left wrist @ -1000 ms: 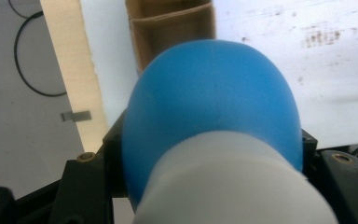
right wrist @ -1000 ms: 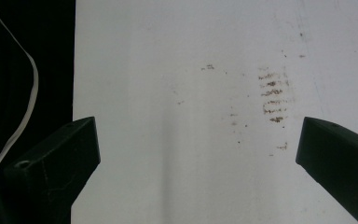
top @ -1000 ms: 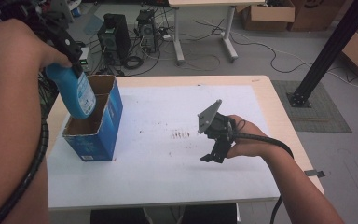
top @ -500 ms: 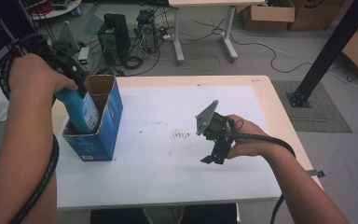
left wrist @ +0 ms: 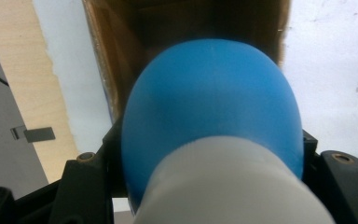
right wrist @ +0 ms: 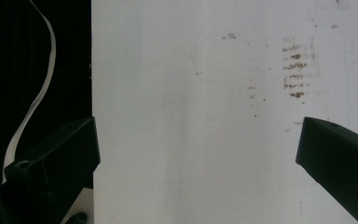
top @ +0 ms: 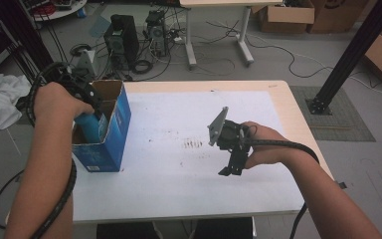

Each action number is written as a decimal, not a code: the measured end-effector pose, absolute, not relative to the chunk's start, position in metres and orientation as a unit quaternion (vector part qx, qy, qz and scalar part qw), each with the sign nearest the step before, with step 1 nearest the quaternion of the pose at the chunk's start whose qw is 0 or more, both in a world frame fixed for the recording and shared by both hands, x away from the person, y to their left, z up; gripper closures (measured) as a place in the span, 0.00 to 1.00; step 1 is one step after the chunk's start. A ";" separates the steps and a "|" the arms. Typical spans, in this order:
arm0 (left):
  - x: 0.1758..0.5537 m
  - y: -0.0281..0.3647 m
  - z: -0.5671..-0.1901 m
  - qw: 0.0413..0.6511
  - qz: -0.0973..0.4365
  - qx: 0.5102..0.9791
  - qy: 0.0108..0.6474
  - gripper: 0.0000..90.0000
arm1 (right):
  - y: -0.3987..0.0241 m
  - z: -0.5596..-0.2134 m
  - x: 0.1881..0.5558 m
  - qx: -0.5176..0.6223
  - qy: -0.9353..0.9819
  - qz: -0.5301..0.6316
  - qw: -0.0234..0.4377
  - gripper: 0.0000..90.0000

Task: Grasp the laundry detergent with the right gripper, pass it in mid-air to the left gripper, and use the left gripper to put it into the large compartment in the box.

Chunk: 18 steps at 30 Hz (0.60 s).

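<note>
Left gripper (top: 87,107), clenched on blue bottle (top: 93,127), has sunk into box (top: 110,144); release next; right gripper (top: 235,162) released.

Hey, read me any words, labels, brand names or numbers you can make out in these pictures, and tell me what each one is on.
None can be read.
Blue box: there are faint light marks low on its side, too small and blurred to read.
Blue bottle: plain blue body and white cap, no print visible.
Cardboard boxes on the floor: no legible print.
Table: brown smudges, no writing.
</note>
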<state>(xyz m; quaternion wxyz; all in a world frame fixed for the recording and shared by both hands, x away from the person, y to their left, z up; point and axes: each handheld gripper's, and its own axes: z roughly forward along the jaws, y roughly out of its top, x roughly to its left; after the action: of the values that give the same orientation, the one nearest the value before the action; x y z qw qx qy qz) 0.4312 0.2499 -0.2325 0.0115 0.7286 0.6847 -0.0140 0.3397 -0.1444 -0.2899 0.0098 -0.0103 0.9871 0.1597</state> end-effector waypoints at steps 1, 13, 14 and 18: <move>0.431 0.250 -0.236 0.012 -0.014 0.726 0.687 0.43 | -0.144 -0.290 0.340 -0.011 0.988 0.154 0.009 0.00; 0.434 0.254 -0.268 0.007 -0.021 0.727 0.686 0.43 | -0.142 -0.286 0.342 -0.014 0.991 0.135 0.008 0.00; 0.434 0.254 -0.270 0.007 -0.022 0.728 0.685 0.43 | -0.142 -0.286 0.342 -0.013 0.991 0.134 0.007 0.00; 0.434 0.252 -0.278 0.006 -0.024 0.730 0.683 0.43 | -0.142 -0.287 0.342 -0.012 0.991 0.134 0.008 0.00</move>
<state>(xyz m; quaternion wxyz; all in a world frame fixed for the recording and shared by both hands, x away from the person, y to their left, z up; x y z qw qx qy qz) 0.4340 0.2521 -0.2779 0.0059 0.7303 0.6827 -0.0241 0.3416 -0.1419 -0.2865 0.0079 -0.0118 0.9909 0.1340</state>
